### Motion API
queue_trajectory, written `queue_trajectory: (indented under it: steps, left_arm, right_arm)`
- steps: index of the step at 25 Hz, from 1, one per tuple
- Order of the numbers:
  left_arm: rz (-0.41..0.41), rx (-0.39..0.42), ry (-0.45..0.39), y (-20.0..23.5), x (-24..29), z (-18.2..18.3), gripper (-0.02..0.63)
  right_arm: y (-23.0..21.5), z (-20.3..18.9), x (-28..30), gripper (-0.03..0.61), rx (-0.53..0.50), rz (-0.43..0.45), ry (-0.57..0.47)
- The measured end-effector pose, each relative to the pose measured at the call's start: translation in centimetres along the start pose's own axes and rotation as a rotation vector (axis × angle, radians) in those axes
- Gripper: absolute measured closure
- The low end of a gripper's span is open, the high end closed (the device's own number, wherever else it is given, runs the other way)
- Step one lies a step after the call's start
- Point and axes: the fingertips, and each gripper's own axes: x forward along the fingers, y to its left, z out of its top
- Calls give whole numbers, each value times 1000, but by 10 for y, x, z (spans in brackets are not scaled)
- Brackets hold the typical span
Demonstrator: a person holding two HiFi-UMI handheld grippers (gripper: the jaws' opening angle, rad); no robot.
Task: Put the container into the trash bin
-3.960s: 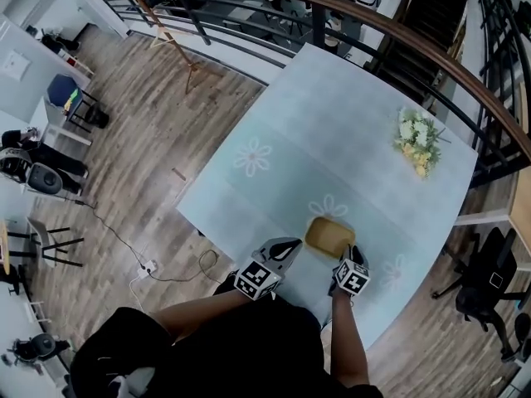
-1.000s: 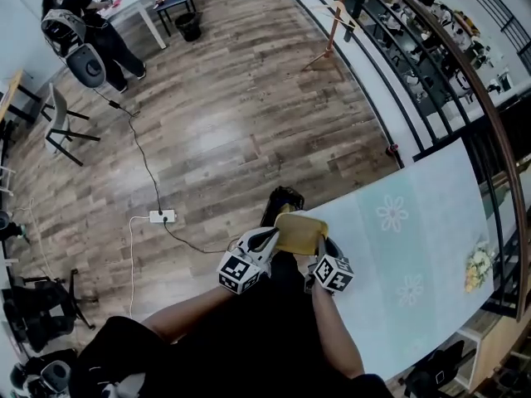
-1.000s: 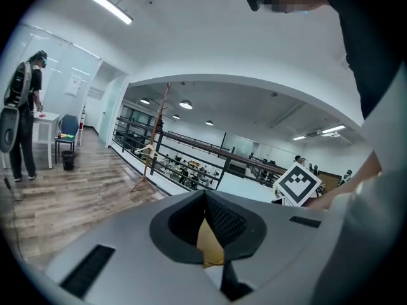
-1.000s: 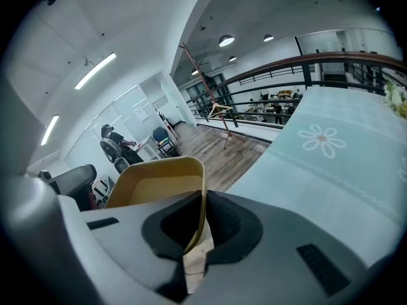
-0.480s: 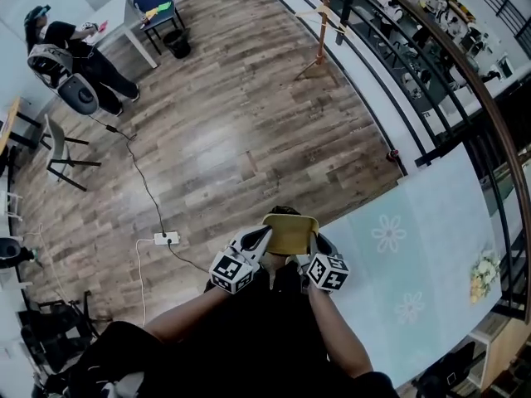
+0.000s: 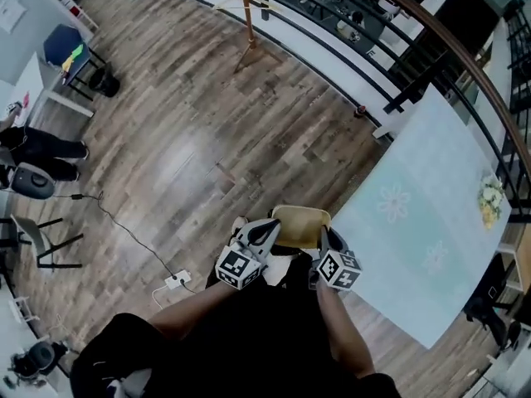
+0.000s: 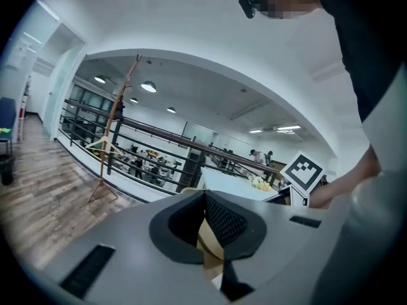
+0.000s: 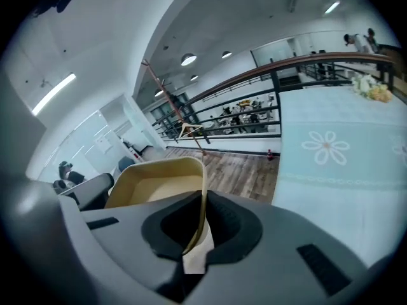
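The container (image 6: 300,225) is a shallow tan tray, held level in front of the person, above the wooden floor just off the table's corner. My left gripper (image 6: 270,230) is shut on its left wall and my right gripper (image 6: 325,237) is shut on its right wall. In the left gripper view, the left gripper (image 7: 205,216) pinches a thin tan wall between its dark pads. In the right gripper view, the container (image 8: 149,186) shows its open inside, and the right gripper (image 8: 198,224) is shut on its rim.
A pale blue table (image 6: 431,181) with flower prints stands to the right, with a bunch of flowers (image 6: 489,199) at its far end. A railing (image 6: 390,23) curves behind it. A coat stand (image 6: 245,11), a blue chair (image 6: 66,52) with a small dark bin (image 6: 104,81), a seated person (image 6: 33,152) and a power strip (image 6: 176,280) are on the floor.
The view has swung: the table now lies further right and the open floor ahead. Both grippers keep their hold on the container and have carried it along.
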Motion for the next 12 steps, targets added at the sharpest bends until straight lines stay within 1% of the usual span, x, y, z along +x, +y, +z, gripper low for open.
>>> queue_trajectory:
  steps: [3, 6, 9, 12]
  left_arm:
    - [-112, 15, 33, 20, -4, -5, 600]
    - [-211, 26, 68, 33, -9, -3, 598]
    - [-290, 54, 100, 36, -7, 4, 598]
    - [-353, 74, 133, 28, 0, 5, 598]
  right_arm:
    - [11, -5, 8, 538, 99, -104, -75]
    - [24, -11, 6, 538, 153, -194, -129]
    - [33, -12, 1, 537, 202, -247, -161]
    - [32, -14, -8, 537, 239, -281, -185]
